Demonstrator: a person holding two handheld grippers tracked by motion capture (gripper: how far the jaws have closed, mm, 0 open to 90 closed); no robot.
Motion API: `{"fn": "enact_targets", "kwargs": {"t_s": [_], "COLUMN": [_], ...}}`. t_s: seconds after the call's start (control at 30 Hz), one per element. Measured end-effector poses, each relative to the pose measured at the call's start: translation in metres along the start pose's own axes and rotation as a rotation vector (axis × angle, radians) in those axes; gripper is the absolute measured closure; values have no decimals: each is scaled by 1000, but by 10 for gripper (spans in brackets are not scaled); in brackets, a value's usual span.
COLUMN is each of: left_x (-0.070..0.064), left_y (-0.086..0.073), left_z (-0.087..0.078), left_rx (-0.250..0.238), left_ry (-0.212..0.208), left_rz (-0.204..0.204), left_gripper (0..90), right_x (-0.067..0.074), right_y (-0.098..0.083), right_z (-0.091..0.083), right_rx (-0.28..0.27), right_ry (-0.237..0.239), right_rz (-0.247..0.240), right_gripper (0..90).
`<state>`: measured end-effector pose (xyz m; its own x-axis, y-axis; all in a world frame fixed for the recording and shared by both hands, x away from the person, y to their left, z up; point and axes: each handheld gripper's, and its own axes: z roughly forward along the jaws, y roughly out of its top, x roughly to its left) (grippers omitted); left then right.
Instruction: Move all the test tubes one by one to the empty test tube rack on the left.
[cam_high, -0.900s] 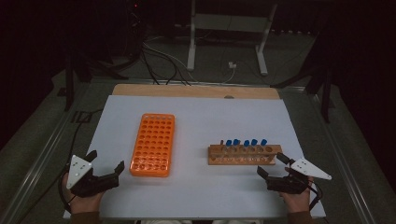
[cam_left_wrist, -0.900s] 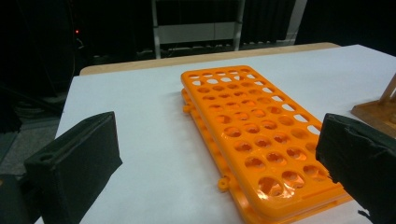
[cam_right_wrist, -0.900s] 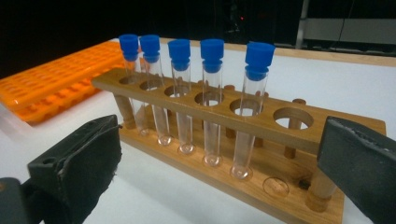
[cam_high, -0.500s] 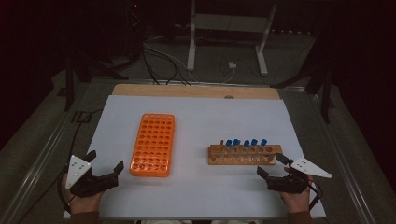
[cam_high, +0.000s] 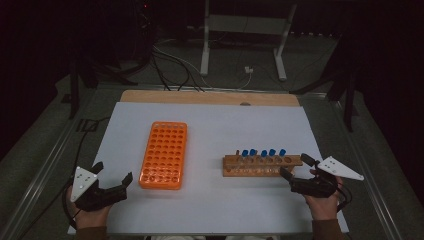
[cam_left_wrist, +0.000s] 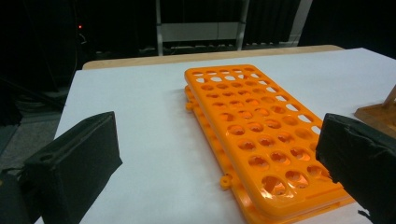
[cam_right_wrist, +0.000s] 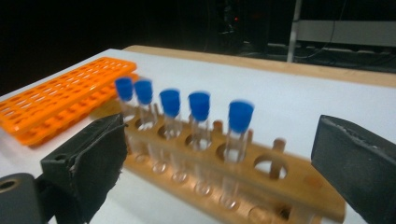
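White table sheet (cam_high: 210, 200), empty orange rack (cam_high: 164, 154), five blue-capped tubes (cam_high: 262, 153) in wooden rack (cam_high: 262, 165), both hand-held grippers (cam_high: 111, 174) (cam_high: 293, 167) released.

Dim all round, with the room beyond the white table top (cam_high: 220, 125) sunk in near black and light falling only from above onto the sheet, leaving faint, soft shadows under the orange rack (cam_high: 164, 155). Grainy and soft in the high view; sharp on the rack in the left gripper view, with small bright glints in its wells and both near jaws dark and out of focus. Smeared by motion blur in the right gripper view, worst on the blue caps (cam_right_wrist: 170, 102) and wooden rack (cam_right_wrist: 261, 175).
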<state>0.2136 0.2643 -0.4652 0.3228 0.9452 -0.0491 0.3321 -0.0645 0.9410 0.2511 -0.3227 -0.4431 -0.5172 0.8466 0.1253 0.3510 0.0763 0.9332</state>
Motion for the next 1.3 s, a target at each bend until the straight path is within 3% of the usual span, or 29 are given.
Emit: {"fn": "enact_targets", "kwargs": {"t_s": [0.17, 0.33, 0.43, 0.6, 0.87, 1.3], "left_x": [0, -1, -1, -1, -1, -1], "left_y": [0, 0, 0, 0, 0, 0], "left_z": [0, 1, 2, 2, 3, 3], "left_rx": [0, 3, 3, 7, 10, 10], "left_ry": [-3, -7, -8, -8, -10, -10], "left_rz": [1, 5, 4, 5, 5, 5], "left_gripper": [4, 3, 4, 4, 4, 4], "right_x": [-4, -16, -18, -16, -16, -14], "right_y": [11, 16, 16, 16, 12, 3], "right_z": [4, 18, 21, 26, 36, 50], "right_rx": [-8, 42, 58, 81, 125, 188], "right_ry": [-16, -17, -15, -36, -4, -11], "right_rz": [-16, 8, -5, -28, -29, -31], "right_gripper": [60, 113, 172, 406, 608, 724]}}
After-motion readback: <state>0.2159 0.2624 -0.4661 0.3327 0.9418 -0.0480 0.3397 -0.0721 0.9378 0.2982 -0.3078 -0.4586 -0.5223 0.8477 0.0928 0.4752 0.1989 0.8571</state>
